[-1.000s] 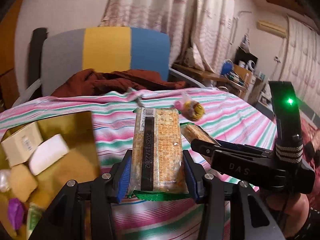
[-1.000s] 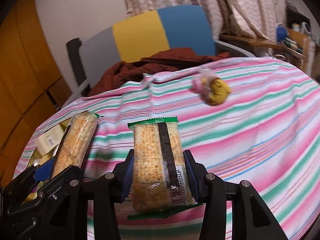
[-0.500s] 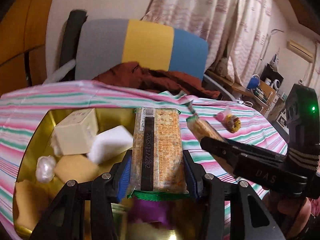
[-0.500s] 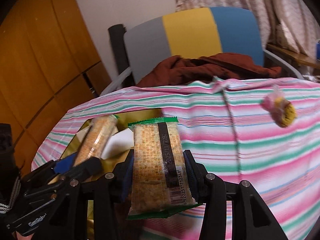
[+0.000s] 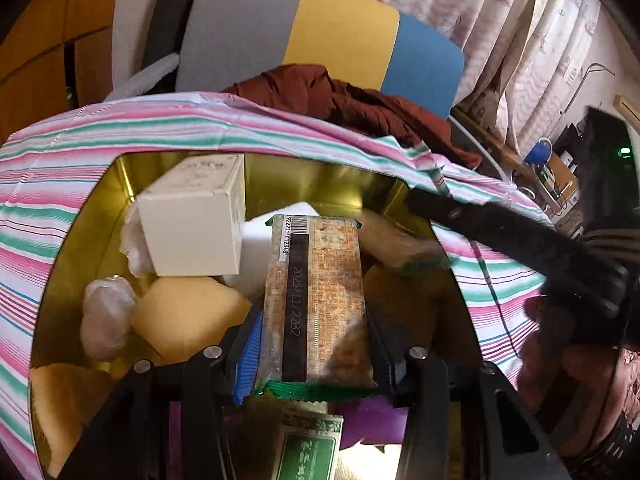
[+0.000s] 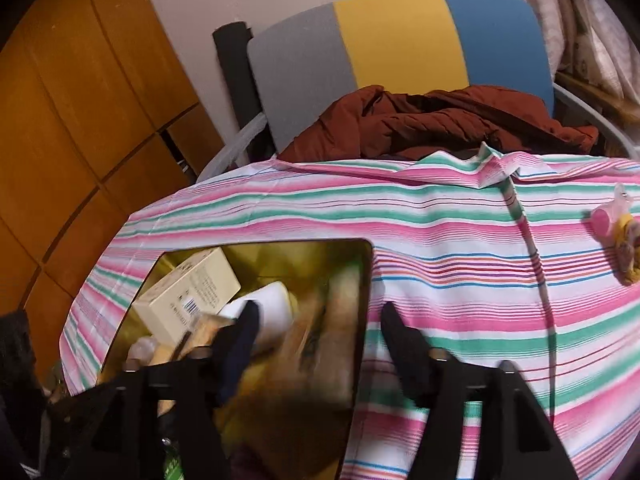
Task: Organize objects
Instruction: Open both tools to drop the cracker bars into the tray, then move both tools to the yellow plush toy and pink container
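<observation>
Since half a second ago, the right gripper (image 6: pixel 316 336) has dropped its cracker pack (image 5: pixel 400 240) into the tin (image 5: pixel 320 184), fingers apart. The left gripper (image 5: pixel 316 340), fingers clamped on the other cracker pack (image 5: pixel 316 300), should lower over the tin before opening.

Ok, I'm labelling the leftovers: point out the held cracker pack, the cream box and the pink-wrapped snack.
cracker pack (image 5: pixel 316 300), left wrist view, wrapper middle.
cream box (image 5: pixel 192 228), left wrist view, front face.
pink-wrapped snack (image 6: pixel 618 236), right wrist view, its middle.

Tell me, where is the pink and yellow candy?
In the right wrist view, the pink and yellow candy lies on the striped tablecloth at the far right, well away from the gold tin.
</observation>
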`<state>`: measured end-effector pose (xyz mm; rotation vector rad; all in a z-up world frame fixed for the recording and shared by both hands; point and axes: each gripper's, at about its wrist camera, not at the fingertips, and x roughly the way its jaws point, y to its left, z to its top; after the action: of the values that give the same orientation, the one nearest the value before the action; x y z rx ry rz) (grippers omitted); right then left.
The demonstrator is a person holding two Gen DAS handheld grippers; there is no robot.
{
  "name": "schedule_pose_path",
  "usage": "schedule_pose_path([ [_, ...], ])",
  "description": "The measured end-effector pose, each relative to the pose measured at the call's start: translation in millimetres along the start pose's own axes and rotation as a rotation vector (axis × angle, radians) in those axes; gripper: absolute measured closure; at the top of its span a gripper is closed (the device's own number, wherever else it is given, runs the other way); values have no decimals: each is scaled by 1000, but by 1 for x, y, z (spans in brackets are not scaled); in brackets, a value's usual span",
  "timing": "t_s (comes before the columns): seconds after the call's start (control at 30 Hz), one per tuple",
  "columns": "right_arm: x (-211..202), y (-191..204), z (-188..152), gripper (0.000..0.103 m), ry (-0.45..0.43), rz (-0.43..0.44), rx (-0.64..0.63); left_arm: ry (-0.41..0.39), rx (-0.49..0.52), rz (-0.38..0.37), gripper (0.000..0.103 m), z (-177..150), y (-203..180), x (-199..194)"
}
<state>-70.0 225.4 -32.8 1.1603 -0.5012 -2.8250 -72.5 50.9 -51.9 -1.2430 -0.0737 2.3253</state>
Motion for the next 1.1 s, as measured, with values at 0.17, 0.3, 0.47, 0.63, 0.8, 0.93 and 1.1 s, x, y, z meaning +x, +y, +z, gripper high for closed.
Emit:
schedule_pose_path([
  [0.17, -25, -2, -4, 29, -63, 6, 0, 48, -15, 40, 48, -2, -2, 11],
  [0.3, -45, -5, -14, 27, -94, 7, 2, 12, -32, 47, 41, -4, -5, 1],
  [0.47, -60, -19, -26, 26, -110, 5, 48, -72, -57, 72, 39, -6, -6, -23],
  [0.63, -67, -33, -34, 25, -110, -3, 86, -125, -85, 48, 39, -5, -10, -38],
  [0.8, -71, -53, -43, 25, -100, -32, 114, -114, -67, -5, 38, -8, -29, -36],
  [0.93, -75, -69, -48, 25, -94, -47, 147, -87, -20, -40, 38, -12, -48, -29],
  [1.1, -80, -85, -52, 25, -94, -73, 166, -74, 30, -75, 38, -16, -71, -26],
])
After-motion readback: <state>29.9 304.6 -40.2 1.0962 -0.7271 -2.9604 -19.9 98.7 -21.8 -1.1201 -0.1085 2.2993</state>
